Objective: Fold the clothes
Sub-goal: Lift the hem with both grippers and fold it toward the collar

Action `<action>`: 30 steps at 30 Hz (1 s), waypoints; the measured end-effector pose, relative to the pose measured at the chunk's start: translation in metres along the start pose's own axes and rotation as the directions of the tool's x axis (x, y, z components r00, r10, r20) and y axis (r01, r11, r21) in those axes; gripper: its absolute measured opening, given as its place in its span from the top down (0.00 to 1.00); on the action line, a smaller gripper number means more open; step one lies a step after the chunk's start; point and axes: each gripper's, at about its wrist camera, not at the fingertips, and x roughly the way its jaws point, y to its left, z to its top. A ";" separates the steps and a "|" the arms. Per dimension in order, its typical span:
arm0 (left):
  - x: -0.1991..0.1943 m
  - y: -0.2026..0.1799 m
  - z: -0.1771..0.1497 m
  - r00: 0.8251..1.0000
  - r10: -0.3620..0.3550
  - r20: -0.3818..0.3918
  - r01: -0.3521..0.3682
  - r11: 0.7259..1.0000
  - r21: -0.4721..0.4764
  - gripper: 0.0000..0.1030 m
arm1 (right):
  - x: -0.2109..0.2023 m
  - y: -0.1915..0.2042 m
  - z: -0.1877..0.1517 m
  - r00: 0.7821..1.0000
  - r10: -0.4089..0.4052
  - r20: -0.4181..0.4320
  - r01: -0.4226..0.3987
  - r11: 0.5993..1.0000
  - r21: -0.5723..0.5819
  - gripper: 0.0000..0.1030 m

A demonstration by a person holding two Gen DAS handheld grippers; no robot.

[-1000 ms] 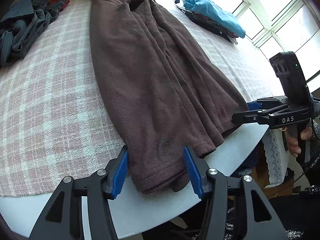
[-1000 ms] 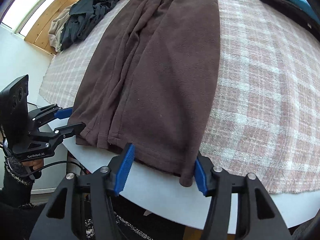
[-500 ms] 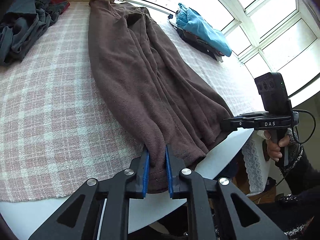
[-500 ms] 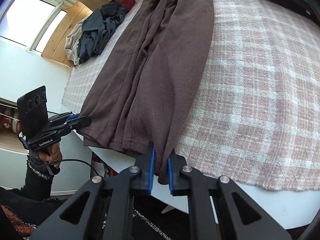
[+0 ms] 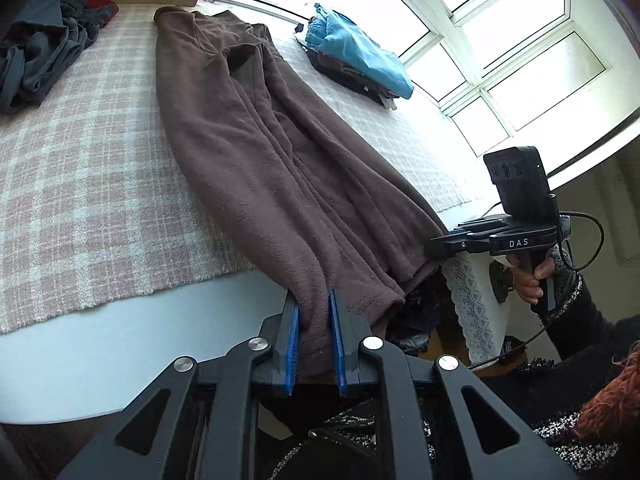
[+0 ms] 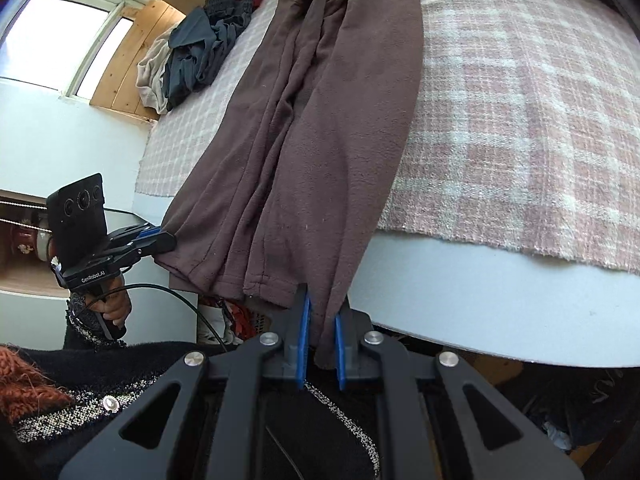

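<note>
Between my left gripper (image 5: 314,346) and right gripper (image 6: 321,344), both clenched on the long brown fleece garment's (image 5: 256,152) hem corners, I keep it taut for folding.

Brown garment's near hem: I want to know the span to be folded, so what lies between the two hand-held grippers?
In the right wrist view, only brown garment hem hangs between the right hand-held gripper and the left hand-held gripper, off the table edge.

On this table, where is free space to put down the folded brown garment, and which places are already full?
Free: the plaid cloth between the brown garment and the dark clothes heap, and the plaid strip between the garment and the folded stack by the window. Crowded: both far corners, and the near edge, where both grippers clamp the hem.
</note>
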 end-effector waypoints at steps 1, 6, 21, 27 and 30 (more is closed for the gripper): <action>0.005 0.003 0.001 1.000 -0.008 -0.007 0.008 1.000 -0.018 0.87 | -0.001 0.001 0.003 1.000 0.017 0.009 -0.017 1.000 0.007 0.90; -0.013 0.011 0.027 0.999 -0.039 0.009 0.039 0.999 0.008 0.88 | -0.027 0.013 0.035 0.994 0.095 0.057 -0.095 0.995 -0.001 0.90; 0.031 0.091 0.225 0.986 0.156 0.057 -0.151 0.986 -0.072 0.79 | 0.004 -0.062 0.279 0.994 0.072 -0.083 -0.054 0.979 0.195 0.67; 0.028 0.113 0.249 0.965 0.258 0.057 -0.251 0.962 -0.111 0.67 | -0.055 -0.049 0.274 0.991 0.037 0.126 -0.041 0.999 0.026 0.63; 0.003 0.094 0.238 0.949 0.299 0.098 -0.294 0.954 -0.058 0.64 | -0.053 -0.016 0.248 0.986 0.028 0.162 0.000 0.986 -0.169 0.66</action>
